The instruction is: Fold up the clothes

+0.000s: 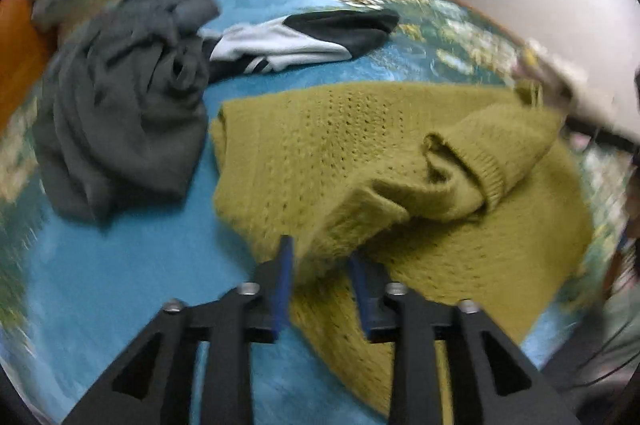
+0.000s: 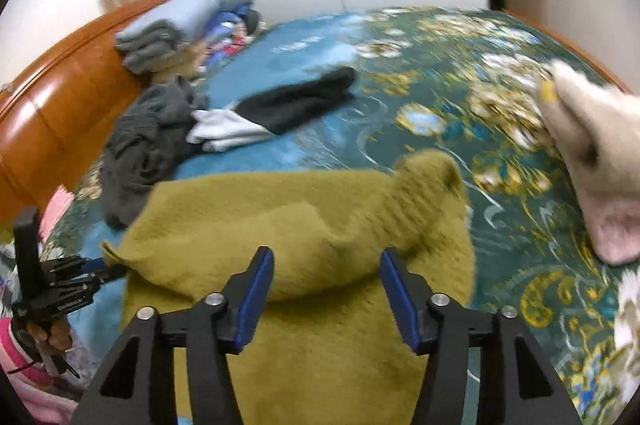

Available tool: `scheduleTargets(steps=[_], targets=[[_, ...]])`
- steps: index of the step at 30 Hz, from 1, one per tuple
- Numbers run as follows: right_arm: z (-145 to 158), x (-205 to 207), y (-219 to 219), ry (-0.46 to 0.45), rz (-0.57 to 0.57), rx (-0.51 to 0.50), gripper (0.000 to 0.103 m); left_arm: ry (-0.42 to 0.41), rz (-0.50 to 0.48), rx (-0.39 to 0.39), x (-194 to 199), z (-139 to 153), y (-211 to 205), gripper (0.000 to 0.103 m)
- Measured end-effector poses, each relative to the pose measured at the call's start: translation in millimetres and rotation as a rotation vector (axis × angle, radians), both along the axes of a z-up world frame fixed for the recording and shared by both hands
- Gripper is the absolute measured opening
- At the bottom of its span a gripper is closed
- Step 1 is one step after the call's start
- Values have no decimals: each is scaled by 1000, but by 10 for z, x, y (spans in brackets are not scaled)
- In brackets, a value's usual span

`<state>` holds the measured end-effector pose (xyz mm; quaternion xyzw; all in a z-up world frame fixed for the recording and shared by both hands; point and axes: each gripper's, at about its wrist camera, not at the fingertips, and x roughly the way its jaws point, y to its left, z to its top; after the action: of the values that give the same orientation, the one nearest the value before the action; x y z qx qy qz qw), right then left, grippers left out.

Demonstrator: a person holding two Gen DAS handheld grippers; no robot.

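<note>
Here the sweater (image 1: pixel 360 161), olive knit, lies spread on the bed (image 1: pixel 120 277) near its front edge, with one sleeve (image 1: pixel 472 169) doubled back across the body, probably a first fold laid in. The left gripper (image 1: pixel 320 265) sits low over the sweater's near hem, jaws partly apart; a ridge of knit rises between the blue pads (image 1: pixel 282 281), but they do not look pressed on it, so I judge nothing is held. The right gripper (image 2: pixel 326 285) hangs above a raised hump of the same sweater, jaws fairly wide and clear of the cloth. The two sit side by side along the near edge, which suits taking the hem at two points and carrying it over evenly.

Toward the headboard (image 2: pixel 60 113) a grey garment (image 1: pixel 120 129) lies crumpled, with a black-and-white piece (image 1: pixel 304 41) just beyond it, both apart from the sweater, likely waiting their turn. Folded blankets (image 2: pixel 184 21) are stacked against the headboard. At the bed's right edge lies a pale pink piece (image 2: pixel 600 161). The knit is loose and thick, so a shallow pinch may slip.
</note>
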<state>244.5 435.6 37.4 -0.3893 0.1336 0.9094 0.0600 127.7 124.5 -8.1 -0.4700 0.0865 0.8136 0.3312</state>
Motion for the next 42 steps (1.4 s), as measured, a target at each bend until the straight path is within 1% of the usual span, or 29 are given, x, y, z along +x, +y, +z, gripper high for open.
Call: scheduleTargets(steps=[1,3,4,6,8,9,11,13,14,17,20,22,24,27,28,29,30,32,33,34,35,36,40,41,42], targets=[[32,-45,-33,6,10,-4,61,-47,29,41,-40,-3,-82,43],[19,-243,-137,-24,34,5,62,-150,95,127,-125,-31,-253,43],[1,-336,-174,-44,32,-2,62,-198,135,157,-167,-60,-328,43],[-36,-497,-234,-67,36,-44,62,-290,197,208,-239,-129,-447,43],[-73,-643,-276,-97,17,-89,62,-372,238,263,-293,-195,-520,43],[-72,-686,-301,-98,16,-93,62,-411,255,293,-317,-225,-550,43],[-55,-815,-379,-83,40,-73,63,-468,276,339,-359,-270,-557,43],[-103,-931,-407,-93,45,-55,64,-521,288,372,-412,-310,-510,43],[-137,-975,-413,-104,45,-51,64,-555,293,400,-437,-327,-493,43],[-295,-957,-377,-168,22,-71,64,-612,287,473,-474,-342,-495,43],[-434,-698,-311,-197,1,-131,64,-639,295,498,-488,-392,-509,44],[-525,-464,-259,-212,-21,-189,64,-663,297,529,-493,-444,-511,44],[-567,-309,-204,-204,-39,-249,64,-677,294,551,-506,-475,-501,45],[-531,-226,-114,-169,-89,-342,64,-660,277,562,-529,-441,-482,45],[-504,-225,-84,-153,-107,-372,64,-649,270,565,-523,-417,-490,47],[-466,-254,-59,-137,-124,-395,67,-639,263,568,-518,-394,-498,50],[-438,-294,-50,-131,-137,-403,70,-627,258,569,-512,-369,-505,54],[-340,-411,-55,-114,-153,-392,73,-593,252,563,-498,-309,-512,55],[-269,-492,-104,-111,-131,-341,73,-572,247,547,-497,-274,-502,55],[-202,-583,-180,-117,-107,-269,74,-563,245,534,-499,-265,-494,55],[-181,-661,-236,-138,-103,-220,74,-555,246,519,-506,-261,-481,55],[-192,-733,-272,-169,-116,-197,74,-549,258,499,-526,-269,-459,55],[-366,-858,-236,-232,-223,-312,74,-516,311,380,-605,-330,-310,55],[-416,-889,-233,-248,-255,-327,74,-516,316,367,-613,-347,-278,55],[-457,-922,-248,-263,-284,-307,74,-513,322,351,-621,-363,-247,55]])
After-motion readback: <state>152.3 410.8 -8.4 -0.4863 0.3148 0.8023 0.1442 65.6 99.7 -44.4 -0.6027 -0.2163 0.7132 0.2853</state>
